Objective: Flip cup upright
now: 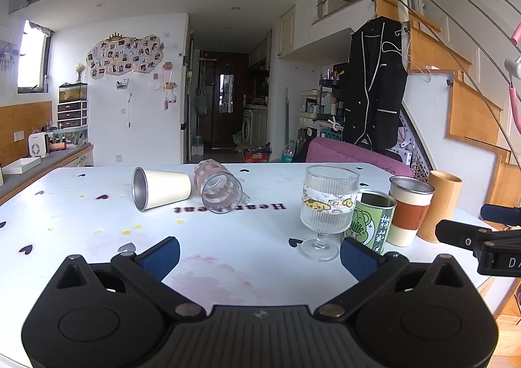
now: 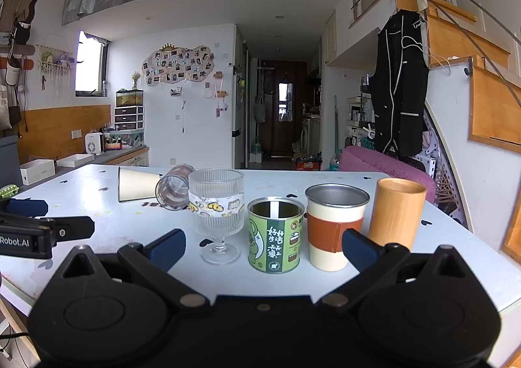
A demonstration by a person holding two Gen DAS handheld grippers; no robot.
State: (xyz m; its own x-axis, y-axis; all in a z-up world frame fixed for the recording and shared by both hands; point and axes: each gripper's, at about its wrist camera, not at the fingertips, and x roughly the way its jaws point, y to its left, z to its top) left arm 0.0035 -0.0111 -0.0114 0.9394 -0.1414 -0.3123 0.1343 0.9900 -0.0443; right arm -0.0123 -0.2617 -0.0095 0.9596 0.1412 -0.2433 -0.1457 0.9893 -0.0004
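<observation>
Lying tipped on the white surface (image 1: 247,247), a cream steel-lined cup (image 1: 161,189) and clear glass mug (image 1: 219,187) are resting beyond the left gripper (image 1: 259,254) and right gripper (image 2: 263,246), both spread wide and holding nothing.

cups lying (image 1: 161,188): 2 | cups upright (image 2: 335,226): 4 | tongs (image 1: 259,257): 2

The left claw (image 1: 259,257) is hovering wide open over the white heart-printed surface (image 1: 228,237). At eleven o'clock, a cream steel-lined cup (image 1: 161,192) is lying sideways, touching a tipped clear checkered glass (image 1: 219,187).
</observation>
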